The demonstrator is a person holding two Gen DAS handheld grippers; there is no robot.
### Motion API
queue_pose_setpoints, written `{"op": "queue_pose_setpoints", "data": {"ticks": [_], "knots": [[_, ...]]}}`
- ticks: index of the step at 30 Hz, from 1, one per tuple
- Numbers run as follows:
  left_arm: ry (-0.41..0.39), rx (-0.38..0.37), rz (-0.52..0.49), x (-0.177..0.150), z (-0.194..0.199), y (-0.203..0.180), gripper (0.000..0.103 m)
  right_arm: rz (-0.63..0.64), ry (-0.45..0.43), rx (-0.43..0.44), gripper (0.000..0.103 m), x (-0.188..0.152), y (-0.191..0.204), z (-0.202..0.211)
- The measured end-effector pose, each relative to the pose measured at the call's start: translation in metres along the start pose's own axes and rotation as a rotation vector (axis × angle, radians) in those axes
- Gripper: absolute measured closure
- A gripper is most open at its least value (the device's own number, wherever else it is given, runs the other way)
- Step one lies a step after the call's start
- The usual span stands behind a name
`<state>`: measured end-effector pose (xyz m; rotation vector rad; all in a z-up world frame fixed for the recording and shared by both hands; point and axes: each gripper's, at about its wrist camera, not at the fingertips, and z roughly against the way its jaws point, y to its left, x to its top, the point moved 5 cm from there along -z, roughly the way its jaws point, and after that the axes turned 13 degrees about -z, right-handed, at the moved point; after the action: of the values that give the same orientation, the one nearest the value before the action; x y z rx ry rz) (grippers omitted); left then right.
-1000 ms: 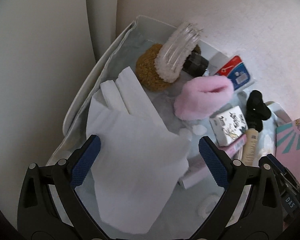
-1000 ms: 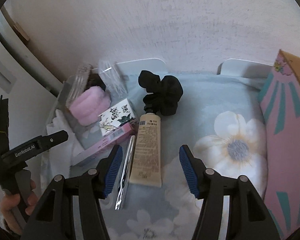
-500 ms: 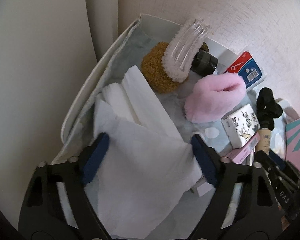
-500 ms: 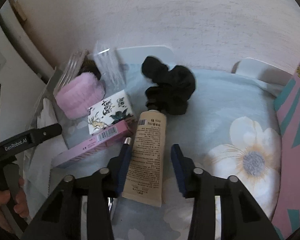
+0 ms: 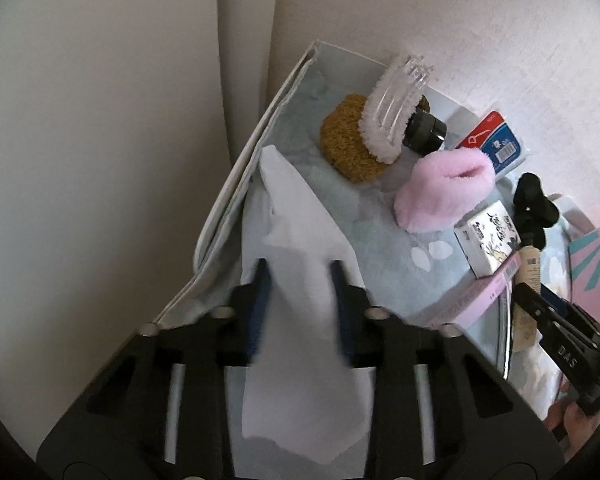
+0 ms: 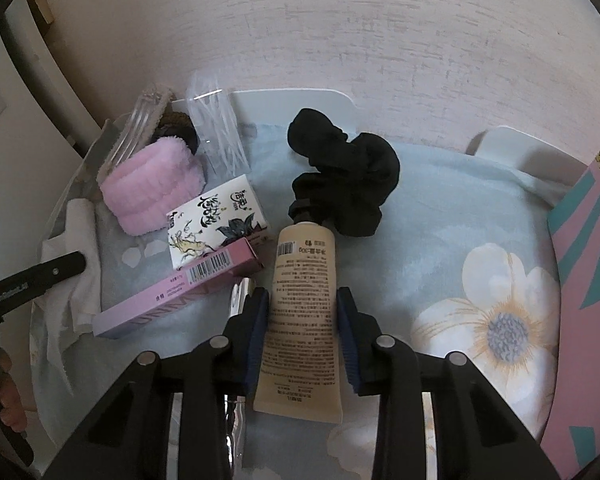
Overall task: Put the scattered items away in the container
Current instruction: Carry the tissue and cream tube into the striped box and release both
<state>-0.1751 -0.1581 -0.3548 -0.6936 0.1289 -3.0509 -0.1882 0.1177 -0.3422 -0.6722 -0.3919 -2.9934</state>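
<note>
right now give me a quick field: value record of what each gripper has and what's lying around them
left gripper: shut on the white tissue
right gripper: shut on the cream tube, which lies on the floral cloth
tube cap: touching the black scrunchie
left of tube: silver stick, pink carton, printed tissue pack
further left: pink fluffy band, clear brush, brown sponge
right edge: pink and teal box
container: not clearly identifiable
</note>
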Motion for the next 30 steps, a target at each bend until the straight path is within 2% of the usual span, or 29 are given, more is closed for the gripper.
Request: {"op": "queue_pose_setpoints", "data": {"ticks": [6, 11, 17, 23, 25, 30], "knots": [[-0.024, -0.02, -0.034, -0.005, 0.01, 0.003, 0.098, -0.01, -0.006, 0.012, 0.073, 0.0, -0.005, 0.006], [-0.089, -0.06, -0.051, -0.005, 0.033, 0.005, 0.099, -0.007, -0.025, 0.029, 0.073, 0.004, -0.004, 0.019], [-0.145, -0.093, -0.082, 0.008, 0.066, -0.018, 0.099, -0.016, -0.061, 0.047, 0.073, 0.013, -0.007, 0.045], [-0.145, -0.103, -0.139, 0.034, 0.102, -0.053, 0.099, -0.028, -0.109, 0.081, 0.073, 0.014, -0.019, 0.093], [-0.169, -0.121, -0.163, 0.038, 0.125, -0.059, 0.099, -0.031, -0.127, 0.087, 0.073, 0.015, 0.002, 0.101], [-0.241, -0.174, -0.241, 0.057, 0.179, -0.094, 0.099, -0.044, -0.196, 0.092, 0.073, 0.019, -0.007, 0.163]]}}
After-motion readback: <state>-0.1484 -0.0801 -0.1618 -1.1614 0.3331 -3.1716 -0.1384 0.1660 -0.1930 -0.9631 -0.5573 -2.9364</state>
